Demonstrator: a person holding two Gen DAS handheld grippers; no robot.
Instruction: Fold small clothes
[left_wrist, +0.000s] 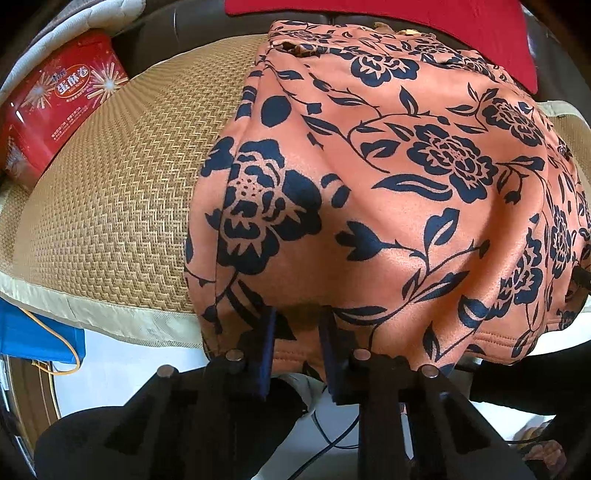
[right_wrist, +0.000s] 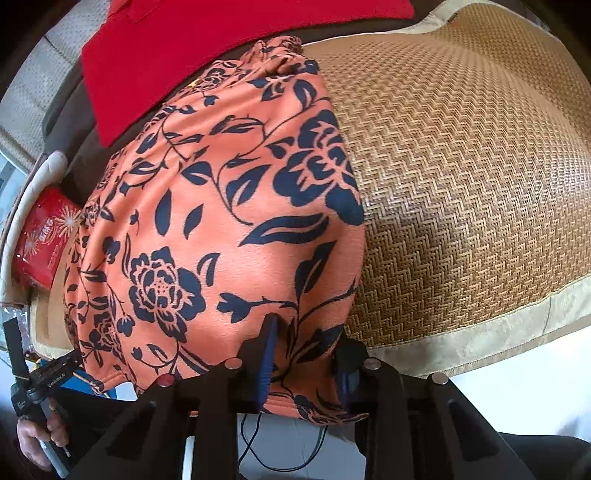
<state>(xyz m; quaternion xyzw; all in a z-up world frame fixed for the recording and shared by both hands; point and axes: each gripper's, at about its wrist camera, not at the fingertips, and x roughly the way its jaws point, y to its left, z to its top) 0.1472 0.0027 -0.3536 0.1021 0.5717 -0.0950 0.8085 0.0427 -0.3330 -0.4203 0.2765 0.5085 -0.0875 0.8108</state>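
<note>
- Since the garment (left_wrist: 369, 192) is a soft orange knit printed with dark flowers, it is draping and buckling wherever it is left unsupported, and it is likely going to sag between any two hold points.
- It is lying on the woven mat (left_wrist: 110, 206), its far end reaching toward the mat's back edge below a red cloth (left_wrist: 443, 22), and its hemmed near end is hanging just over the mat's pale front border.
- The left gripper (left_wrist: 297, 347) is sitting at that near hem with fabric between its blue pads; the jaws are standing apart, so I judge it loosely around the cloth, not clamped.
- The right gripper (right_wrist: 306, 354) is doing the same at the hem's other corner, beside the bare stretch of mat, fingers spread with cloth between them.
- The cloth is looking light and slightly fuzzy, so it should be gripping well on the pads and not slipping.
- The stitched hem is the best hold: thicker, and less apt to stretch.
- A red tin (left_wrist: 55, 96) is sitting off the mat's far left corner, well apart.
</note>
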